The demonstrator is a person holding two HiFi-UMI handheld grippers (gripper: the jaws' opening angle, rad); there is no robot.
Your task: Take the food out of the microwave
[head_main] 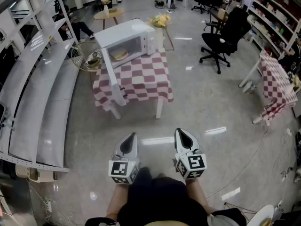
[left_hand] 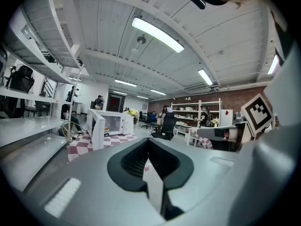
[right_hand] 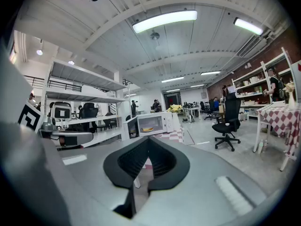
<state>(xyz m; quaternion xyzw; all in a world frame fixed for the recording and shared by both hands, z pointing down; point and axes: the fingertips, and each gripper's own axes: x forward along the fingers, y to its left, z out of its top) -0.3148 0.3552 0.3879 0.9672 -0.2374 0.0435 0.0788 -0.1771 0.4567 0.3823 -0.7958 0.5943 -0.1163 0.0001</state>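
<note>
Head view: food (head_main: 119, 54) sits in open microwave (head_main: 136, 32) on counter (head_main: 141, 81), well apart from left gripper (head_main: 130, 140) & right gripper (head_main: 183, 135). Left gripper view: fingers (left_hand: 134, 163) closed, empty. Right gripper view: same. Best approach w/ fingers opened first.

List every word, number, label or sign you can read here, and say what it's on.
No text can be read in any view.
Cubes on the left gripper and right gripper: black-and-white square patterns only, no letters.
Microwave: any print too small to read.
</note>
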